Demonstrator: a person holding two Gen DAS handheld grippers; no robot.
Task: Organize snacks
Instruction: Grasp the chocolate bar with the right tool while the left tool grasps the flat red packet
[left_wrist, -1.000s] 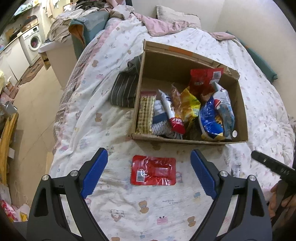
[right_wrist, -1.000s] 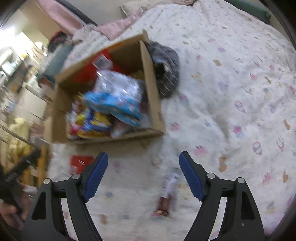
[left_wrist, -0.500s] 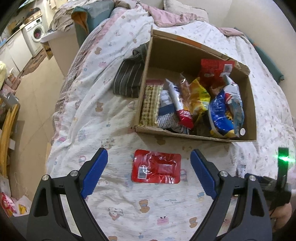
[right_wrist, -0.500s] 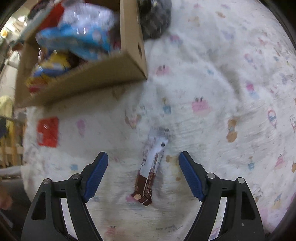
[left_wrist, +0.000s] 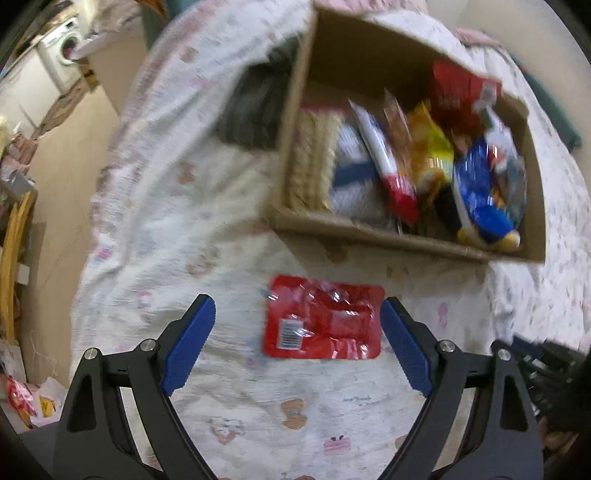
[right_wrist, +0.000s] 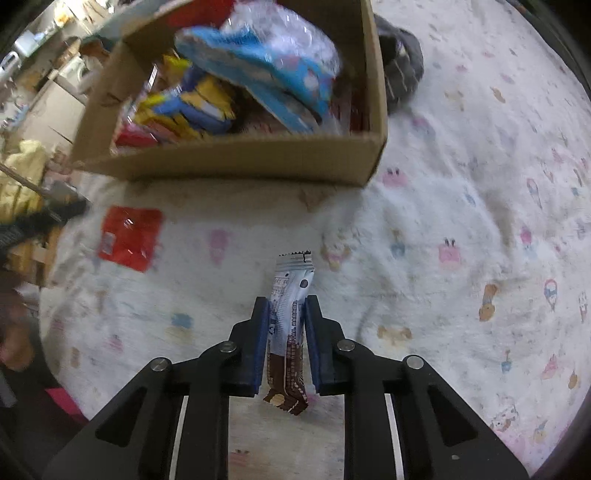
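Observation:
A cardboard box (left_wrist: 369, 229) holding several snack bags sits on the bed; it also shows in the right wrist view (right_wrist: 240, 162). A flat red snack packet (left_wrist: 323, 326) lies on the blanket just in front of the box, between the blue pads of my open left gripper (left_wrist: 297, 332). It also shows in the right wrist view (right_wrist: 131, 238). My right gripper (right_wrist: 286, 314) is shut on a white-and-brown snack bar (right_wrist: 291, 291), which lies lengthwise between the pads.
The bed is covered by a white patterned blanket (right_wrist: 461, 240). A dark striped cloth (left_wrist: 255, 107) lies beside the box. The bed's left edge drops to the floor, where a washing machine (left_wrist: 64, 55) stands far off.
My right gripper has moved down over the snack bar and shut on it. My left gripper has moved closer to the red packet and stays open.

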